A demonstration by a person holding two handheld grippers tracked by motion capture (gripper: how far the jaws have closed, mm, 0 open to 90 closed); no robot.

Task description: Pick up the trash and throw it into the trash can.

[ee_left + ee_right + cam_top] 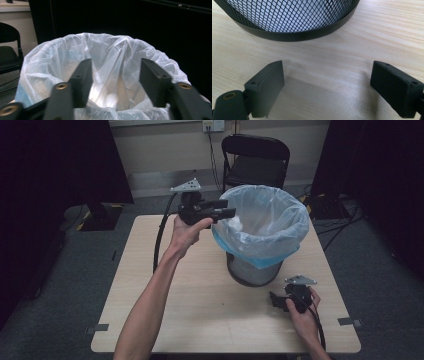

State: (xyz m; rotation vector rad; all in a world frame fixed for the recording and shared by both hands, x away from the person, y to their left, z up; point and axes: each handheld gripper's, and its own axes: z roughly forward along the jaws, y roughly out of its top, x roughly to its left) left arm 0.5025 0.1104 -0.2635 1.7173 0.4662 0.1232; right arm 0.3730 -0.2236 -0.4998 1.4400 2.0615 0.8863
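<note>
A black mesh wastebasket point(252, 271) stands on the right half of the wooden table point(200, 310), lined with a pale blue plastic bag point(265, 220) folded over its rim. My left gripper point(229, 212) is held level at the bin's left rim, pointing into the bag's mouth. In the left gripper view its jaws stand apart over the bag point(107, 50), and my left gripper point(115, 77) is open with nothing between them. A pale crumpled lump point(234, 222) shows inside the bag just past the tips. My right gripper point(275, 301) sits low on the table by the bin's base point(287, 15), and my right gripper point(327, 85) is open and empty.
A black folding chair point(255, 160) stands behind the table, close to the bin. Dark curtains hang left and right, and cables point(340, 222) lie on the floor at the right. Bare tabletop spreads left of and in front of the bin.
</note>
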